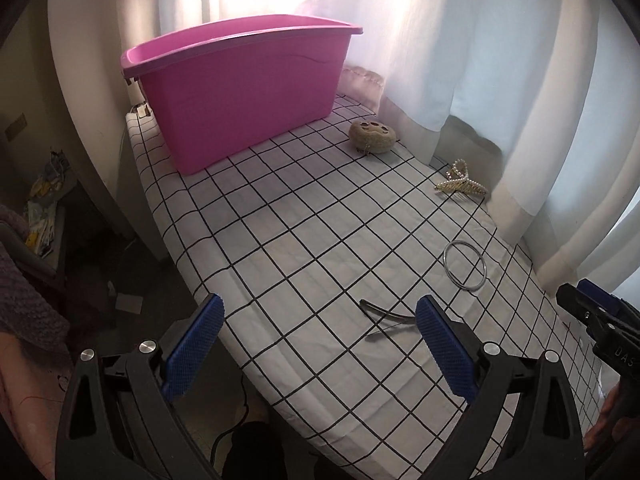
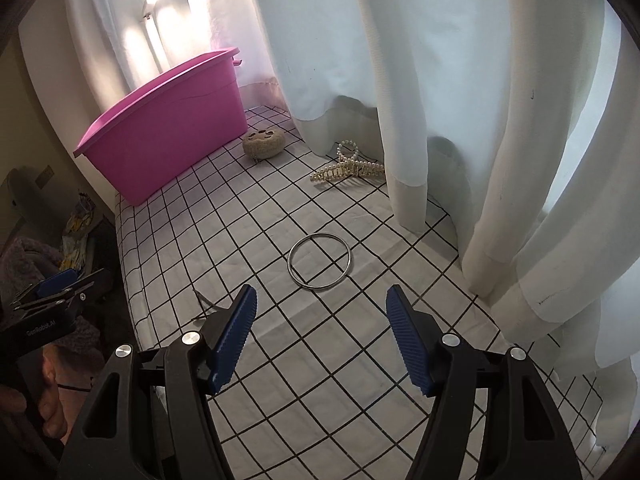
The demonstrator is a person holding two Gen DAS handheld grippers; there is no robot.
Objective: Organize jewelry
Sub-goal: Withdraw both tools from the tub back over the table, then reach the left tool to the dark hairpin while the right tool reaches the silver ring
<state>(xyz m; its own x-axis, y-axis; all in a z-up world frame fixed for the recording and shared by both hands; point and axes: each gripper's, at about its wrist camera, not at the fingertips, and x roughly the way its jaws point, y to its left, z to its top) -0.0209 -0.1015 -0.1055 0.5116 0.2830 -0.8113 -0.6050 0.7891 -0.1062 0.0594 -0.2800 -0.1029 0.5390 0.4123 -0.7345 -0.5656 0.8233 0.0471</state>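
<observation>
Standing at table's far end, pink bin, contents hidden; both claws apart, empty.

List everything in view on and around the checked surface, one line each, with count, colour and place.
bin: one, pink, far left end of the checked cloth, upright.
pouch: one, tan and round with dark spots, just right of the bin.
hair claw: one, gold with pearls, by the curtain hem.
bangle: one, silver ring, flat on the cloth, ahead of the right tool.
bent metal piece: one, dark, near the cloth's near edge; its kind is unclear.
curtain: white, hanging along the far and right side.
clutter: mixed colours, off the surface at left.
left tool: one, black with blue pads, open, empty.
right tool: one, black with blue pads, open, empty.
</observation>
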